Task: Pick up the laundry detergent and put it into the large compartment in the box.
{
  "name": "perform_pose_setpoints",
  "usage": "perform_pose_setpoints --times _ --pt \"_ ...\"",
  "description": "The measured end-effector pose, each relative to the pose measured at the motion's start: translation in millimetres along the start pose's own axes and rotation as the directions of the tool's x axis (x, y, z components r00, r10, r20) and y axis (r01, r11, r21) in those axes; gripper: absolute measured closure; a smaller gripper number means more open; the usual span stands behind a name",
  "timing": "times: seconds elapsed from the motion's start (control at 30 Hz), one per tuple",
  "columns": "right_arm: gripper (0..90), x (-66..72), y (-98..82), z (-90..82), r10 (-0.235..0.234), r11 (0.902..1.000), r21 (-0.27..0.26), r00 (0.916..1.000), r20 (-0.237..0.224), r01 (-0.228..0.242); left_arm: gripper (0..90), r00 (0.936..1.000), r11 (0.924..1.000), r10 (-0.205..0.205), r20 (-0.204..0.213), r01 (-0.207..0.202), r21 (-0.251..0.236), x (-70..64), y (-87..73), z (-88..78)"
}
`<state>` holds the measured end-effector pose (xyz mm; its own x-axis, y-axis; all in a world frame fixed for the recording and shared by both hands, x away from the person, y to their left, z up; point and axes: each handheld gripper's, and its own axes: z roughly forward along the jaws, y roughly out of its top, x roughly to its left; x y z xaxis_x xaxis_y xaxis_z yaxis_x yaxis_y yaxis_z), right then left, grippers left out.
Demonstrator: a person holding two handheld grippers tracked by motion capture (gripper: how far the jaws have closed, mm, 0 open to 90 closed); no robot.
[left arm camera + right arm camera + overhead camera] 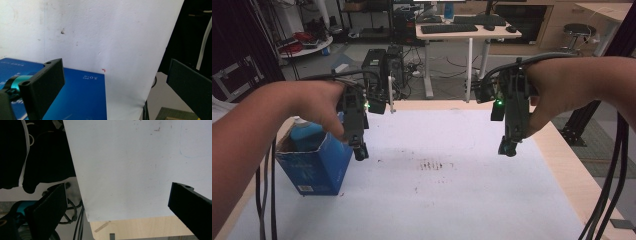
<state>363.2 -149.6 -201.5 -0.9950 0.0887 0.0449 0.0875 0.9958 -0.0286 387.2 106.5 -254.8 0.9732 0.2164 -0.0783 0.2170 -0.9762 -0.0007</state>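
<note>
Box [314,165] near the table's [472,200] left edge holds a blue bottle [307,134]; we hold both grippers, left [360,152] and right [508,148], above the table, jaws apart, empty.

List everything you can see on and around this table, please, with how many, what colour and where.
Box: one, blue, open-topped, at the table's left edge, below the left gripper.
Bottle: one, blue, standing inside the box.
Sheet: one, white with dark smudges, covering the table.
Table: one, pale wood, bare along its right edge.
Desk: one, pale-topped, in the background, with black keyboards on it.
Stool: one, dark, far right background.
Left gripper: one, black, jaws open, over the box's right edge.
Right gripper: one, black, jaws open, above the sheet's right side.
</note>
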Motion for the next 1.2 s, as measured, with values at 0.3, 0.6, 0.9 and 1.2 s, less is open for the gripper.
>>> perform_pose_setpoints --times 0.3,0.6,0.9,1.2 --pt "1.5 -0.5 1.5 -4.4 -0.004 1.0000 -0.002 1.0000 0.006 0.004 1.8 0.9996 0.9995 0.029 0.004 -0.030 0.015 -3.4 7.8 10.9" --pt "1.5 -2.5 2.4 -3.9 -0.004 1.0000 0.001 1.0000 0.007 0.004 1.7 0.9996 0.9996 0.027 0.003 -0.027 0.007 0.5 8.6 12.0" --pt "1.6 -6.1 2.4 -2.8 -0.003 1.0000 0.001 1.0000 0.003 0.003 1.7 0.9997 0.9997 0.022 0.007 -0.022 0.007 5.2 6.7 12.4" --pt "1.6 -3.7 6.6 -3.0 -0.011 0.9999 0.005 0.9999 0.001 0.011 1.7 0.9998 0.9998 0.019 0.004 -0.019 0.004 3.0 3.8 10.2"
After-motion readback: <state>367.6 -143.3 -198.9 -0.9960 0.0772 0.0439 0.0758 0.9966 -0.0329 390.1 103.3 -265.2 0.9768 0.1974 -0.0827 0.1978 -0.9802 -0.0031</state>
